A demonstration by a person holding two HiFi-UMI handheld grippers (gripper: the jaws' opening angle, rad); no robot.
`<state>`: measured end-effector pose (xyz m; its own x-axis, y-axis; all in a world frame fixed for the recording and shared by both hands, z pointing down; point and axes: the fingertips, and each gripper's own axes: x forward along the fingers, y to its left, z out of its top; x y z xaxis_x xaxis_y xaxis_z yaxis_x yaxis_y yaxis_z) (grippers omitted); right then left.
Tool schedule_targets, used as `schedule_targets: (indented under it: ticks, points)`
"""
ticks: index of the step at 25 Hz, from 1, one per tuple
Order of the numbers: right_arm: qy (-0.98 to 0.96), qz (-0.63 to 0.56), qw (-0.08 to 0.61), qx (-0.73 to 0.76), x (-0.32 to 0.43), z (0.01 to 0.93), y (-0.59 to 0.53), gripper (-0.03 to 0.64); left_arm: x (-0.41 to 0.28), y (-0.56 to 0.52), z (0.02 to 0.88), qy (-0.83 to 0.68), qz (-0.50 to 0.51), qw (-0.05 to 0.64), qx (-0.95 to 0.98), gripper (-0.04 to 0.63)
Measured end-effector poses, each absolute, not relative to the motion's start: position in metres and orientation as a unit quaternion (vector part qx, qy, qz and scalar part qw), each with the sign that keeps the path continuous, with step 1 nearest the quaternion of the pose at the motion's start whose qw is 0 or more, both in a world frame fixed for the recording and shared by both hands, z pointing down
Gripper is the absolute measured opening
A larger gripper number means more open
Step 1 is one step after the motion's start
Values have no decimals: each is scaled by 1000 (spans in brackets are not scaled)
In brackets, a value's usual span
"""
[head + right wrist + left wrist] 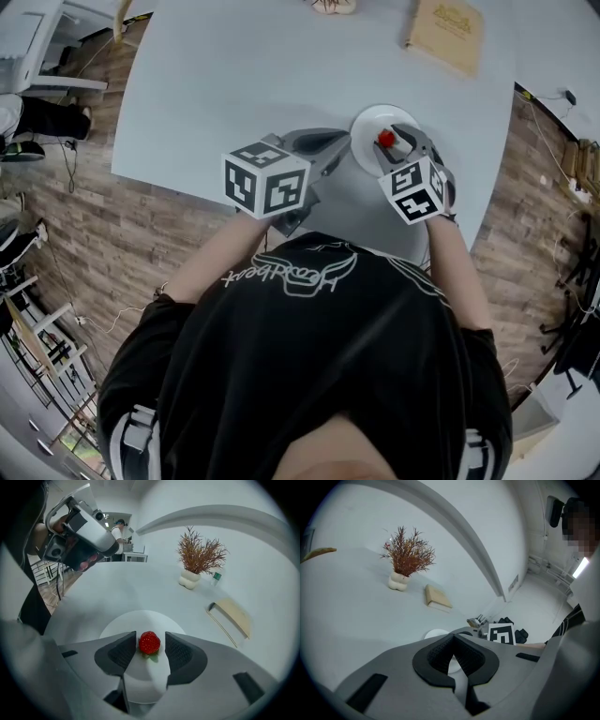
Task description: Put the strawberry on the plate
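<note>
Pale grey-white table [244, 84], rounded edge, set on a wood-plank floor [84, 225]; head view.
- Book [448, 36], tan cover, lies flat near the far right of the table.
- Plate [367, 127], white and round, sits near the table's near edge and holds one item, the strawberry [385, 140].
- Left gripper [343, 148] is just beside the plate's left rim and points toward it.
- Right gripper [397, 145] is over the plate, tips at either side of the strawberry.
- Person in a black printed shirt [300, 328] fills the lower frame.

Left gripper view: white walls, wide pale tabletop.
- Plant [407, 555], dry and reddish, stands upright in a white lobed vase [398, 581] far across the table.
- Book lies to the right of the vase, nearer the camera.
- Plate shows just past the jaws, partly hidden by them.
- The jaws meet at their tips with nothing held; only a sliver of plate shows through the hollow behind them.

Right gripper view: same table, white room, a person standing far off at the back.
- Plate carries the strawberry alone, near its middle.
- Strawberry is red, and its green leaves show at the near, lower edge, so the long axis runs away from the gripper with the tip toward the far rim. Whether it stands or lies cannot be told.
- The jaws are spread, one pad on each side of the berry, and neither presses on it.
- Plant and vase stand beyond the plate to the right; the book lies at the right.
- Left gripper's body shows at upper left.
</note>
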<state>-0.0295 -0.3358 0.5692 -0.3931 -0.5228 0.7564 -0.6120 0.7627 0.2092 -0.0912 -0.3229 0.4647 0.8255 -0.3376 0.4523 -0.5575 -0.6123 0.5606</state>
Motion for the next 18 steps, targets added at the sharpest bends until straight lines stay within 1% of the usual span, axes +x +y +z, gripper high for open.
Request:
schedule_targets:
  ticks: [3,6,13,18]
  points:
    - [-838,49,423,342,-31,562,-334,166,-93,-320,461,-260,151,357,884,6]
    - [-847,58,397,348,-30,549,-328,167,-93,-314,453,-269,145,350,885,6]
    - [-881,103,281,367,-18,476,-296,169,-80,-285,413,-267,127,321,900,6]
    - [-897,92,215,376,0,412,-253,167,-56,-246,368,-254,99,288,918,6]
